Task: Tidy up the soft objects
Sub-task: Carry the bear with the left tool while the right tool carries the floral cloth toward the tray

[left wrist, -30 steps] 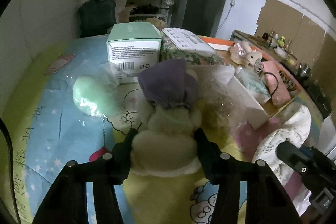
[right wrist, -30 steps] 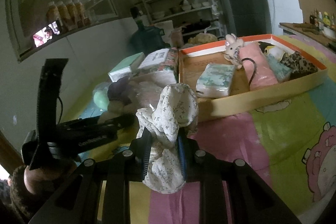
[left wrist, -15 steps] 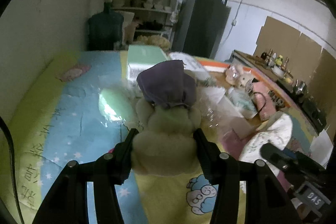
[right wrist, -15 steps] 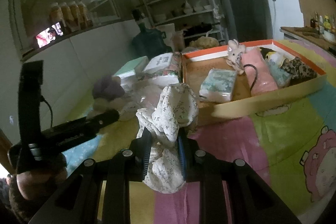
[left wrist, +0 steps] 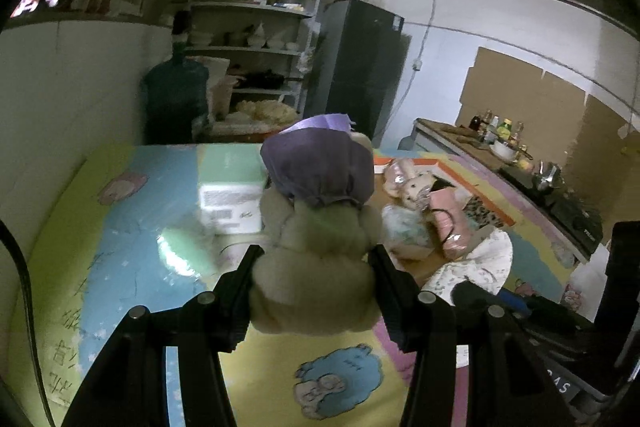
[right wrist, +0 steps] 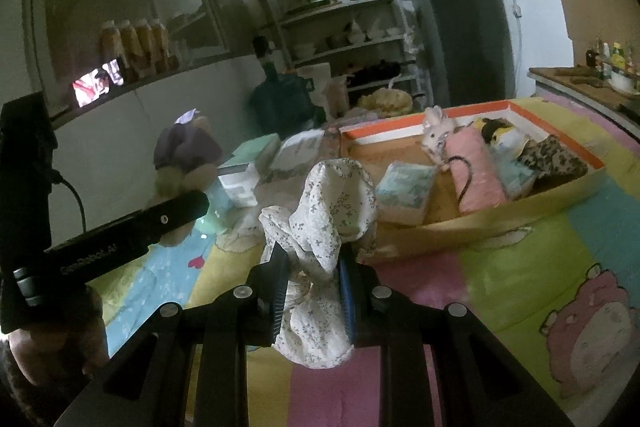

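The right tool (right wrist: 312, 291) is clenched on a white floral cloth bundle (right wrist: 324, 223); the left tool (left wrist: 314, 293) grips a beige plush toy with a purple cap (left wrist: 316, 223) — both aloft, short of the orange-rimmed cardboard tray (right wrist: 472, 223). The loose cloth could snag the tray's wall. Since a second ago the plush has risen clear of the colourful cartoon mat (left wrist: 132, 227).

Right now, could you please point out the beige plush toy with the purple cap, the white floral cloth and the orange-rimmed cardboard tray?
Beige plush toy with purple cap (left wrist: 316, 267), left wrist view, its body.
White floral cloth (right wrist: 332, 211), right wrist view, its upper folds.
Orange-rimmed cardboard tray (right wrist: 496, 223), right wrist view, its near wall.
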The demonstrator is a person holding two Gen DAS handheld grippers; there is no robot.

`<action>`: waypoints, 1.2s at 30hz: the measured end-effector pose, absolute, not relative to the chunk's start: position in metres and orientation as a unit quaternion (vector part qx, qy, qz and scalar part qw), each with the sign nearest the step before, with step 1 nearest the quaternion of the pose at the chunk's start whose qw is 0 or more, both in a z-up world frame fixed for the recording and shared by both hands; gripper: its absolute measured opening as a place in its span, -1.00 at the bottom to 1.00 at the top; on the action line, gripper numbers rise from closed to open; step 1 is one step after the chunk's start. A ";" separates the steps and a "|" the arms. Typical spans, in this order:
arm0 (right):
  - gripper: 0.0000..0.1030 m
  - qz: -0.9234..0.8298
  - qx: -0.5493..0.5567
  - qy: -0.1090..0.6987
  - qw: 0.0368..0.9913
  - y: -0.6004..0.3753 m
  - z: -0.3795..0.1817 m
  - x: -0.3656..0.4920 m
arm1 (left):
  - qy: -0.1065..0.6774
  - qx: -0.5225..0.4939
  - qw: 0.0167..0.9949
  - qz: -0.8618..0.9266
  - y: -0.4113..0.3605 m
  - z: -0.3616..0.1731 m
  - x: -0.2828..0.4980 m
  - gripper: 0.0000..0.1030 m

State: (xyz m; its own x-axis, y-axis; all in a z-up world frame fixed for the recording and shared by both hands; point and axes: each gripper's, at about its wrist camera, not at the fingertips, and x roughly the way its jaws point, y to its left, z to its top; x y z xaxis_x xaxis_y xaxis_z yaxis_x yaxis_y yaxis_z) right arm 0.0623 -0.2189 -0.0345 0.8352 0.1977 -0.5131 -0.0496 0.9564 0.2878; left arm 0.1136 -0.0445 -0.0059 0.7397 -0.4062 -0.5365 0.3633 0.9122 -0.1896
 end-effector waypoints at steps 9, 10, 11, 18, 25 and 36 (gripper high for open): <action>-0.54 0.046 0.141 0.263 0.953 -0.246 -0.025 0.060 | 0.288 -0.031 0.929 -0.229 -0.077 0.004 0.120 0.04; -0.54 0.045 0.142 0.262 0.953 -0.249 -0.024 0.059 | 0.288 -0.030 0.929 -0.230 -0.082 0.004 0.121 0.04; -0.54 0.042 0.144 0.261 0.954 -0.254 -0.023 0.060 | 0.288 -0.029 0.929 -0.232 -0.085 0.005 0.123 0.04; -0.54 0.023 0.154 0.254 0.955 -0.281 -0.018 0.066 | 0.293 -0.028 0.925 -0.240 -0.111 0.007 0.141 0.04; -0.53 0.004 0.167 0.248 0.954 -0.313 -0.014 0.075 | 0.304 -0.029 0.921 -0.242 -0.133 0.004 0.164 0.05; -0.52 -0.027 0.188 0.242 0.952 -0.363 -0.010 0.094 | 0.326 -0.024 0.914 -0.241 -0.168 -0.005 0.193 0.05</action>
